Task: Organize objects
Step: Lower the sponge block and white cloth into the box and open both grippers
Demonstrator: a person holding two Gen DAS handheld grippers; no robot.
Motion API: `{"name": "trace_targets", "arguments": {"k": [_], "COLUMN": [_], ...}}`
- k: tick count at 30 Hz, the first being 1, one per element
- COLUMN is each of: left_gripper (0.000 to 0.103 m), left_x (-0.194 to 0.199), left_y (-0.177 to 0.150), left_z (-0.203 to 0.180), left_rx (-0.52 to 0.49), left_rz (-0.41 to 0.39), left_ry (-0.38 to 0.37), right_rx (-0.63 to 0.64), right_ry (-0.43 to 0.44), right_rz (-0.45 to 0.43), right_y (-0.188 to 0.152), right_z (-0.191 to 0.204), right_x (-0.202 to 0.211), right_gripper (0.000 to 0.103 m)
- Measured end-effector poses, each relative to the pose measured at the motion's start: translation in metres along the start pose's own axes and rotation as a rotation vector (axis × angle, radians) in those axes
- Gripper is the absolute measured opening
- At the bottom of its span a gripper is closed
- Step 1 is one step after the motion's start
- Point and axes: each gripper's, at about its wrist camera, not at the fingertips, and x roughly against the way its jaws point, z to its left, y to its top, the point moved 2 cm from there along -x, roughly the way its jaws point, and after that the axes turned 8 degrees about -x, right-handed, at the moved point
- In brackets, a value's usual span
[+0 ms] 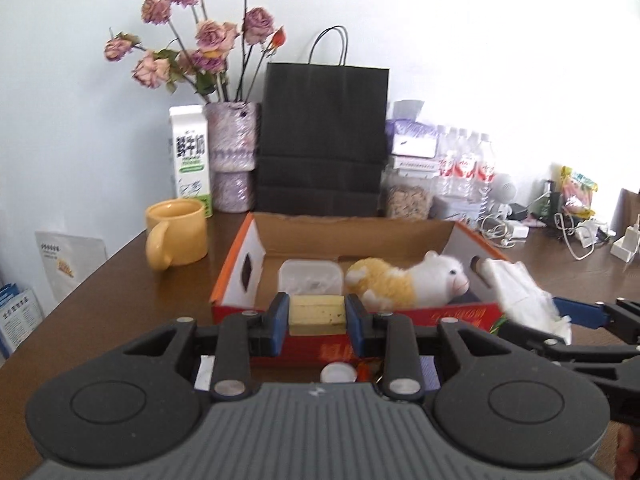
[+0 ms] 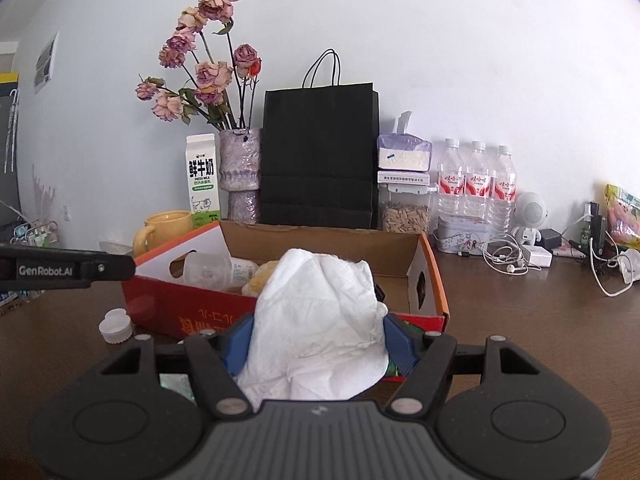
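In the right wrist view, the crumpled white tissue [image 2: 320,320] covers most of the plush toy [image 2: 260,280], leaving only a yellow patch at about 10 o'clock of it, and hides the inner faces of both blue pads. The clear bottle [image 2: 218,270] lies partly behind the box wall [image 2: 192,304]. In the left wrist view, the white cap [image 1: 338,372] is half hidden by the gripper body at 6 o'clock. The leaflet [image 1: 68,260] at 9 o'clock is too blurred to read. The right gripper's arm runs off the frame at 3 o'clock.

black paper bag [image 1: 322,136], dried roses [image 1: 208,40], water bottles [image 2: 476,184]
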Motion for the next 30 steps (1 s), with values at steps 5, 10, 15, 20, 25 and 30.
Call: {"name": "trace_targets", "arguments": {"k": [5,10,15,20,25,30], "left_gripper": [0.031,0.031,0.031,0.031,0.031,0.031], "left_x": [-0.016,-0.035,-0.058,-0.084,-0.106,-0.123], "left_y": [0.018,0.033,0.046,0.056,0.064,0.068], "left_z": [-0.011,-0.016,-0.015,-0.011,-0.008,-0.004], "left_rx": [-0.016,-0.018,-0.011,0.008,0.009,0.024], "left_rz": [-0.019,-0.029,-0.029,-0.017,-0.014,0.001], "left_ry": [-0.021,-0.028,-0.027,-0.024,-0.015,-0.010], "right_rx": [0.021,0.038,0.057,0.056,0.044,0.036], "right_ry": [-0.002,-0.005,0.001,-0.012,-0.016,-0.036], "right_rz": [-0.007,-0.010,0.005,0.017,0.039,0.063], "right_y": [0.016,0.034,0.048,0.060,0.070,0.074], "right_z": [0.005,0.010,0.016,0.018,0.015,0.010], "right_x": [-0.017,-0.038,-0.063,-0.090,-0.115,-0.136], "right_gripper": [0.068,0.068,0.068,0.068,0.068,0.068]}}
